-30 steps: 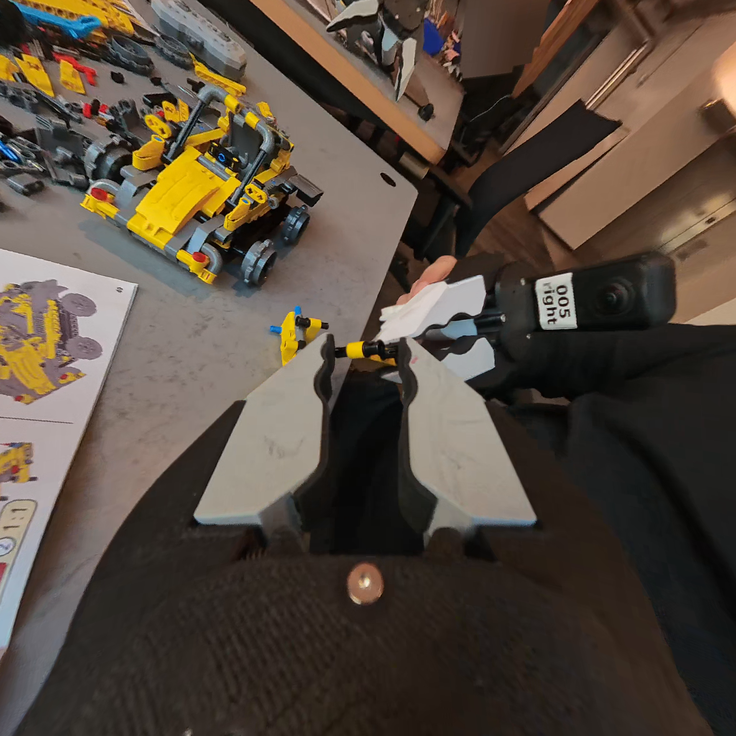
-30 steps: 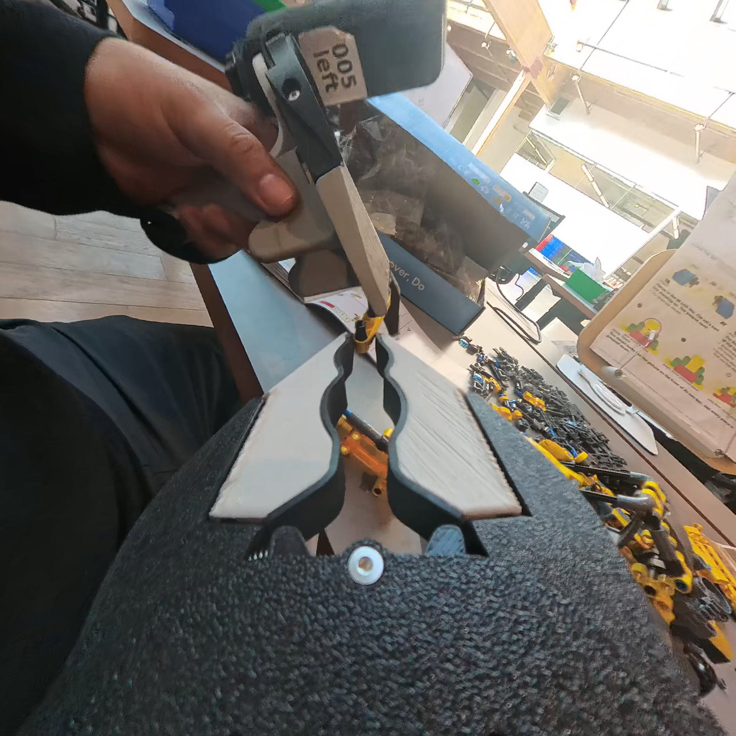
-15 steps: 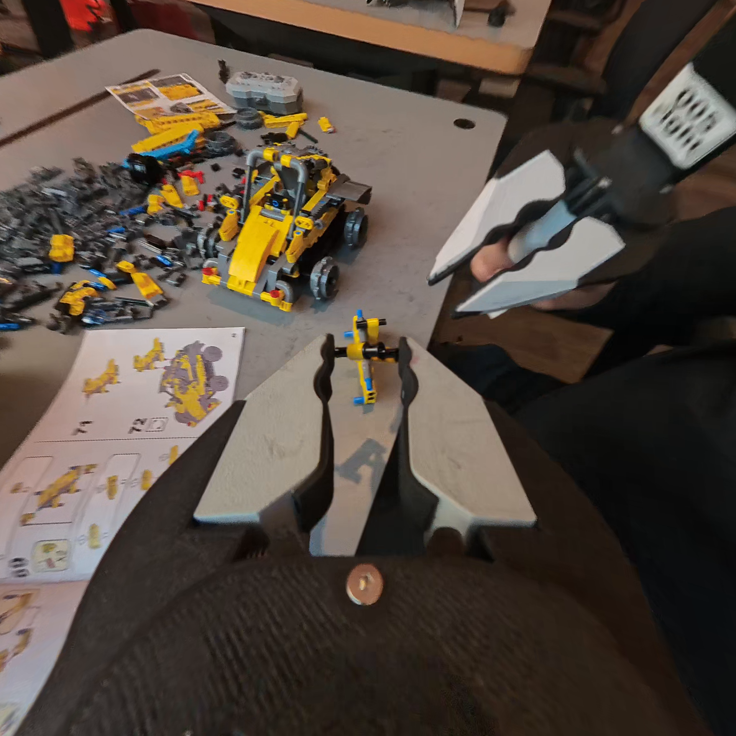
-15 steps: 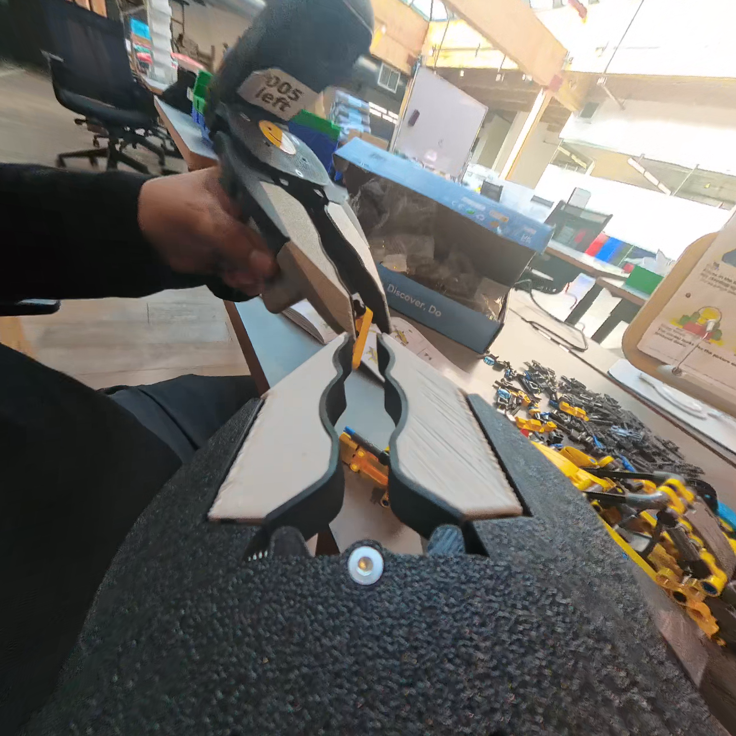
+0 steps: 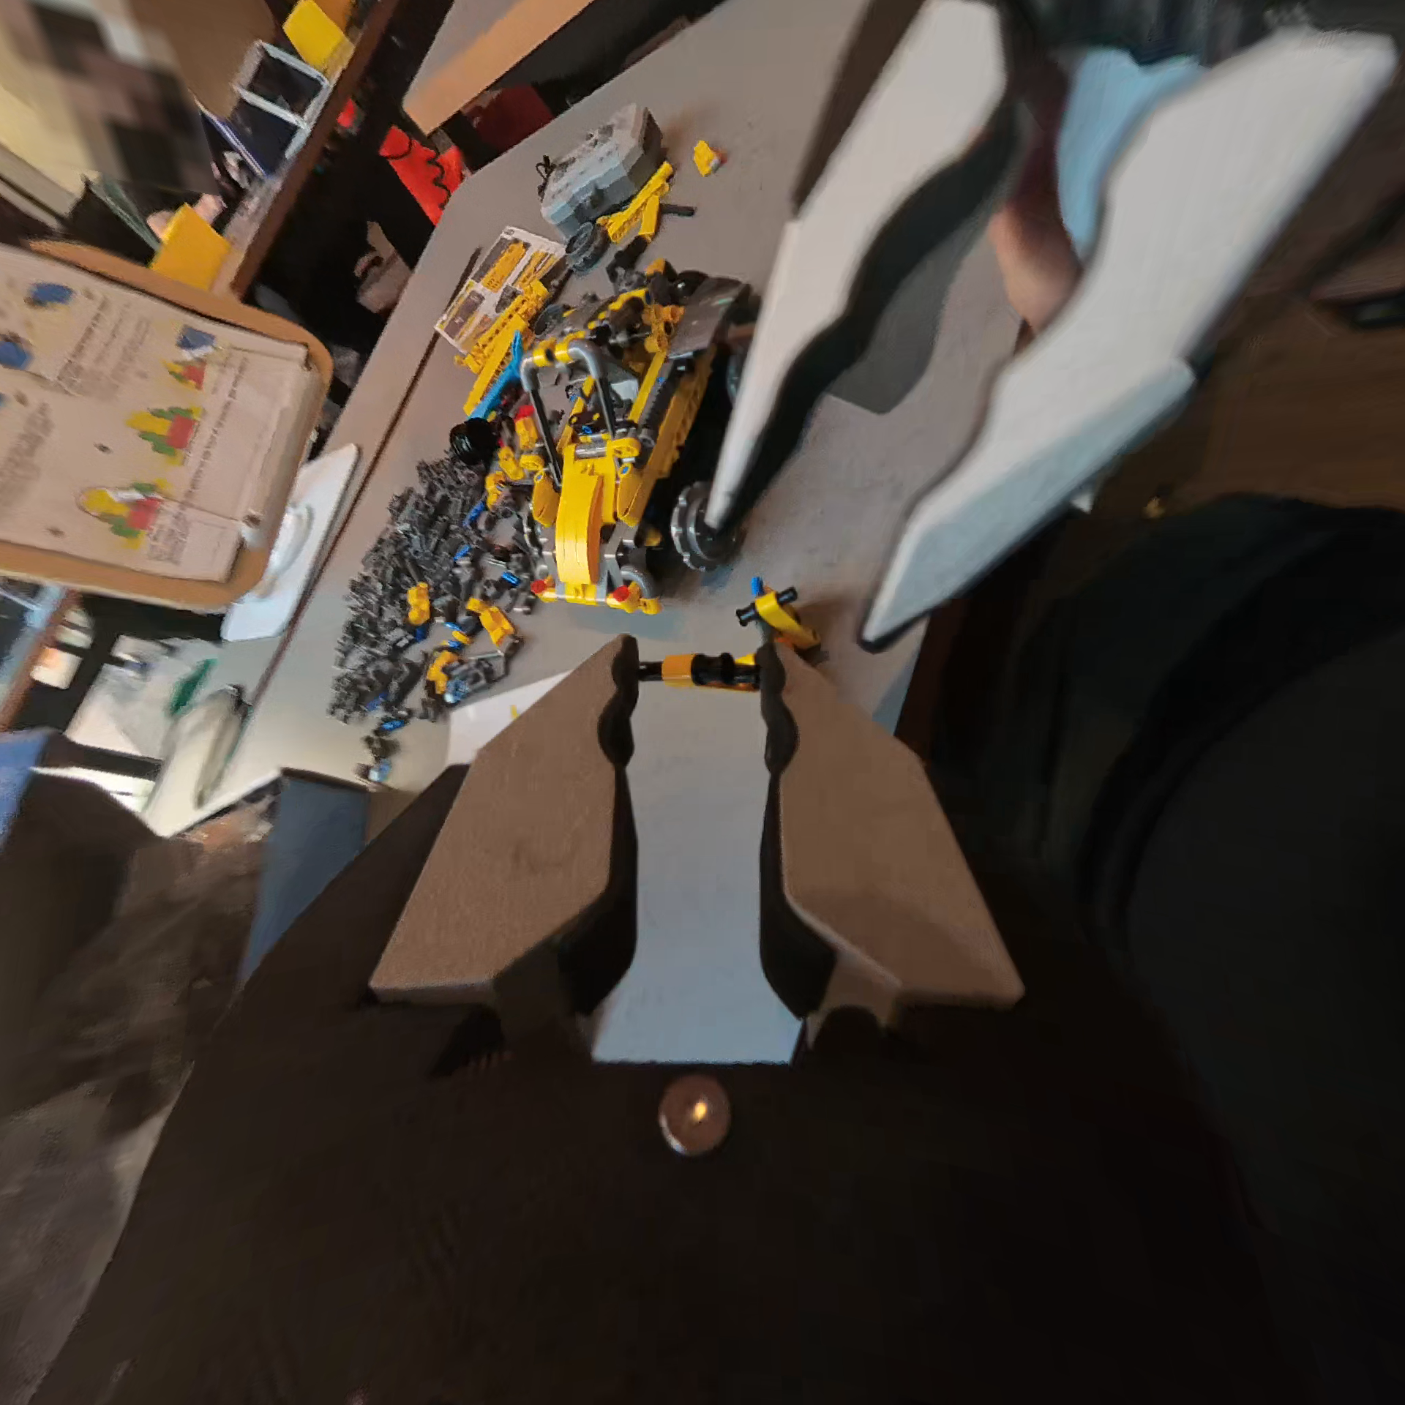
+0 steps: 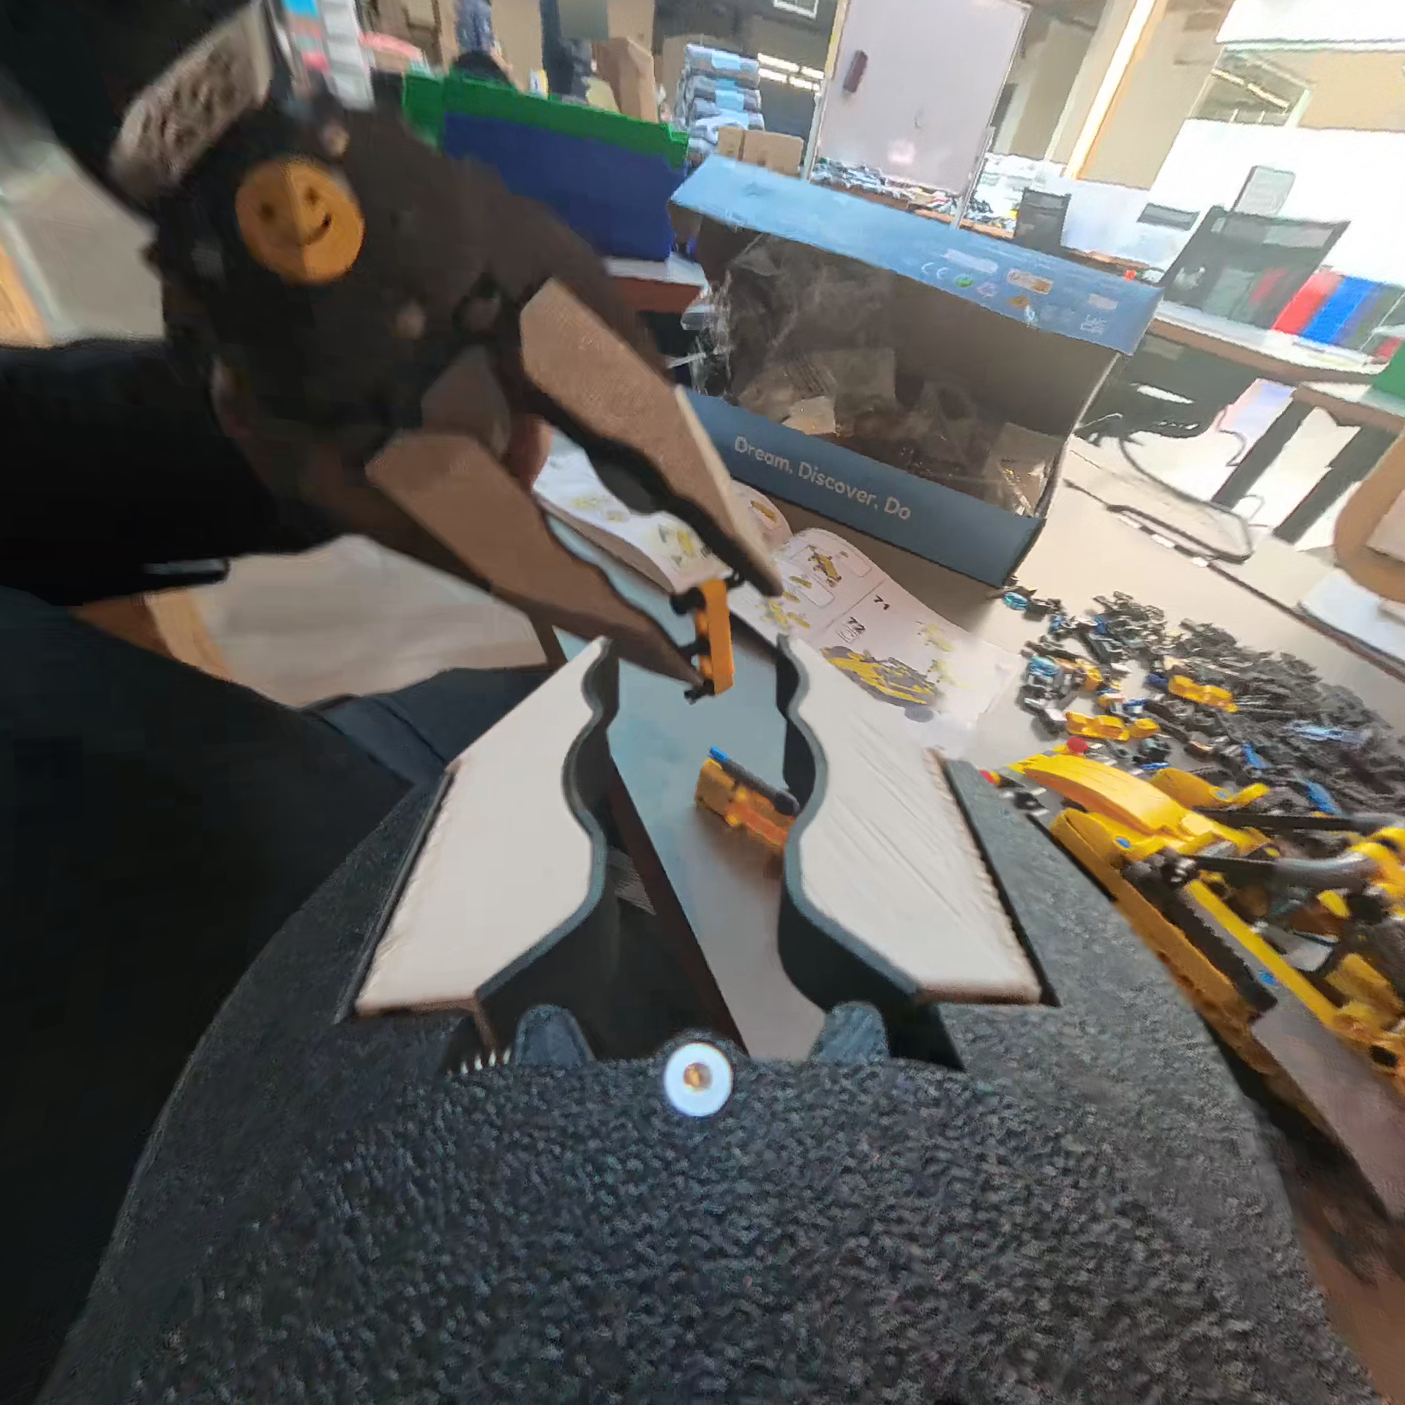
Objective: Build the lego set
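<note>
My left gripper [image 5: 698, 669] is shut on a short yellow beam with black pins [image 5: 703, 670], held crosswise between its fingertips above the grey table's [image 5: 836, 471] near edge. In the right wrist view the left gripper [image 6: 722, 631] holds the same beam [image 6: 715, 635] upright, just ahead of my right gripper [image 6: 696, 654]. My right gripper is open and empty; it also shows blurred in the left wrist view [image 5: 794, 585], just beyond the beam. A small yellow sub-assembly [image 5: 775, 614] lies on the table below both grippers, seen between the right fingers [image 6: 741, 802].
A half-built yellow and grey vehicle [image 5: 593, 456] [image 6: 1216, 859] stands beyond the sub-assembly. A pile of loose dark and yellow parts [image 5: 426, 578] [image 6: 1216, 684] lies beside it. An open instruction booklet [image 6: 874, 608] and a blue box [image 6: 912, 365] sit at the table's far side. Both grippers' tips are close together, under 4 cm apart.
My right gripper has opened wider and no longer touches the beam's end. My left gripper has swung round with the beam still in it, so both views have turned.
</note>
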Tool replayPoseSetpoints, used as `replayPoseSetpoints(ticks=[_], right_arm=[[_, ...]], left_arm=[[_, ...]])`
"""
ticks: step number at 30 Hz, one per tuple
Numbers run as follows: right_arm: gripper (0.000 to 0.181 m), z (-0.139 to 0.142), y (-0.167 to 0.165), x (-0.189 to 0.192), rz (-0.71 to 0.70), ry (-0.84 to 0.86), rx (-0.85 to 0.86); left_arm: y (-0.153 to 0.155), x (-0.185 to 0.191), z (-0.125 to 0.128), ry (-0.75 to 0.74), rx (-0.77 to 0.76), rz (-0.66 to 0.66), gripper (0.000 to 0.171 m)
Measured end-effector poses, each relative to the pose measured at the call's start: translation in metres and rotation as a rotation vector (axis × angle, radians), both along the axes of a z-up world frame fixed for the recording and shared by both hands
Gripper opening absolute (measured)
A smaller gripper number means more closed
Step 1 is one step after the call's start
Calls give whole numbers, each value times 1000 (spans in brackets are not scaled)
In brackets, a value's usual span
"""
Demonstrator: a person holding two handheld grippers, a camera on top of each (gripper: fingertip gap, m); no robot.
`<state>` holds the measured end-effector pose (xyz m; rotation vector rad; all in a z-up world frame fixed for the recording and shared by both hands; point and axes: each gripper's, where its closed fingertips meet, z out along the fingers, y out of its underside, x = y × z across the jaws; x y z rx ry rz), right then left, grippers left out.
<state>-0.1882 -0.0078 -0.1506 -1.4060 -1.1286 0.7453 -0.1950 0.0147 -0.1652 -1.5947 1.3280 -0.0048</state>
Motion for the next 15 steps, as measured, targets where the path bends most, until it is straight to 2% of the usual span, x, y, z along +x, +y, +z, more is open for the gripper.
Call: replayPoseSetpoints(ticks=[3,5,7,8,11,15], right_arm=[[43,-17,3,2,-74,-118,90],[58,-25,5,-4,-135,-215,142],[52,-22,12,-8,-241,-292,257],[47,-18,15,-9,-276,-322,321],[16,-14,19,-10,-326,-360,405],[14,-21,21,-8,-302,-316,301]], left_arm=[[10,-7,8,-190,-149,56,29],[8,-2,14,-362,-274,45,28],[6,4,13,-478,-387,35,29],[6,6,8,-495,-432,43,29],[5,10,1,-518,-483,59,29],[6,11,-5,-504,-479,97,29]])
